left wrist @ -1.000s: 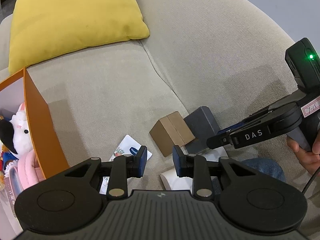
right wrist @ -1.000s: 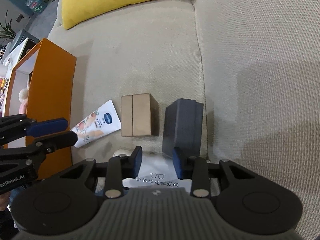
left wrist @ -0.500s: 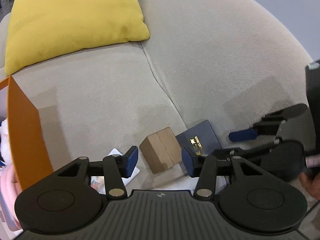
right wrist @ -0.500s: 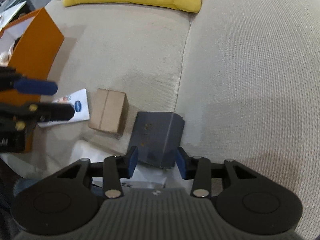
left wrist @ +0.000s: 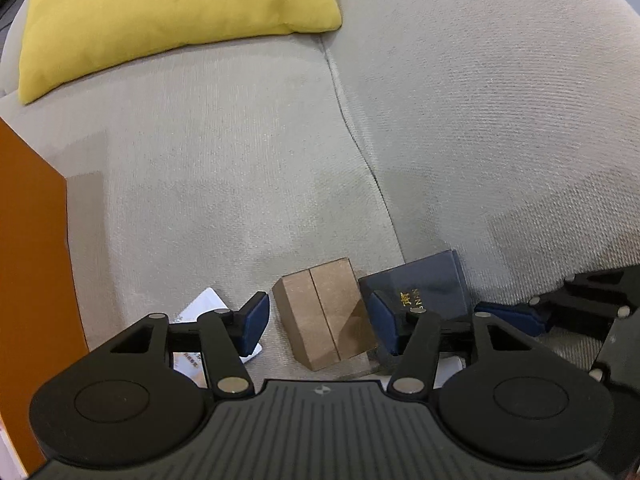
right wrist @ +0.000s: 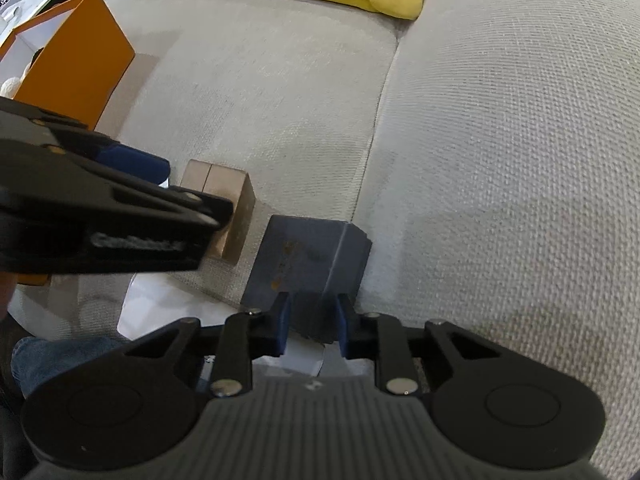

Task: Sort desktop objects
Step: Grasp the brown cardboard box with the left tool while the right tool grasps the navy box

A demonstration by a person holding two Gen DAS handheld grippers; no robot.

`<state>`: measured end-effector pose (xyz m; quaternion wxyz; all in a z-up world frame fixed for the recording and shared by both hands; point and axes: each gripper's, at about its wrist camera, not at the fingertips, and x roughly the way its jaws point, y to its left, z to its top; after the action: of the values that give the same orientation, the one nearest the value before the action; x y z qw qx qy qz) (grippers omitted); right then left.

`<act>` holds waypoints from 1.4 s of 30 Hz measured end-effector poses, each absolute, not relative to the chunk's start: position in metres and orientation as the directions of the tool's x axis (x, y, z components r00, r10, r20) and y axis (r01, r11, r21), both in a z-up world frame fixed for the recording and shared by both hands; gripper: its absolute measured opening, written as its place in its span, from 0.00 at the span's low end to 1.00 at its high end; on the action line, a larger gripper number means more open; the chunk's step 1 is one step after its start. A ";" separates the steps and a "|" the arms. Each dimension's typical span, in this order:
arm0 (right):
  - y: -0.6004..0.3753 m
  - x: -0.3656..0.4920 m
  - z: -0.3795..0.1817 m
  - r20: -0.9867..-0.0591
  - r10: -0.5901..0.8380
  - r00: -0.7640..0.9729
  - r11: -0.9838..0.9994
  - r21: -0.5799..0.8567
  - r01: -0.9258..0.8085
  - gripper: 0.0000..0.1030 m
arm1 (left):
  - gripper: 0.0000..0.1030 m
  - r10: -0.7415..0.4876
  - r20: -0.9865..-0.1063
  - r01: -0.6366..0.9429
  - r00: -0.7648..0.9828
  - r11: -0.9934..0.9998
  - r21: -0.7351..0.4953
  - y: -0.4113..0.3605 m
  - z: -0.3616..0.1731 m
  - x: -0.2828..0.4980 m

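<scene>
Count on the beige sofa [left wrist: 248, 184]: one brown cardboard box [left wrist: 326, 312], one dark navy box [right wrist: 308, 256] with gold lettering, one white printed packet [left wrist: 200, 308], one orange storage box [right wrist: 76, 68] at the left, one yellow cushion [left wrist: 160, 16] at the back. Your left gripper [left wrist: 320, 318] points steeply down with its jaws spreading wide; the brown cardboard box sits between the blue pads, with a gap on each side, so nothing is gripped. The white printed packet lies flat under that gripper's left finger, just beside the brown box. The navy box lies just right of the brown box, close to it, against the seam between seat cushions. Your right gripper [right wrist: 311, 326] has its jaws narrowing around the near end of the navy box; the blue pads sit at its two sides, and from this view you can't tell for sure whether they press on it. White paper lies under the navy box's near end.
</scene>
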<state>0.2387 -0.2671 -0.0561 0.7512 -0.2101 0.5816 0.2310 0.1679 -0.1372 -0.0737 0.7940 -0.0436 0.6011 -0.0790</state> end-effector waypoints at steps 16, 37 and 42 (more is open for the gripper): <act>-0.277 0.237 -0.056 -0.962 0.194 0.192 0.825 0.054 -0.563 0.28 | 0.54 -0.193 -0.965 0.065 0.180 0.981 -0.184 -0.124 -0.090 0.165; -0.294 0.262 -0.060 -0.914 0.384 0.128 0.875 0.316 -0.366 0.01 | 0.54 -0.282 -0.939 0.094 0.196 0.959 -0.268 -0.094 -0.091 0.150; -0.279 0.247 -0.054 -0.932 0.301 0.201 0.865 0.178 -0.468 0.00 | 0.54 -0.284 -0.939 0.091 0.196 0.958 -0.271 -0.093 -0.090 0.149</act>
<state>0.2466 -0.2789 -0.0538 0.7715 -0.0721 0.5810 0.2492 0.1490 -0.0933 -0.0904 0.7696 -0.0773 0.6220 -0.1218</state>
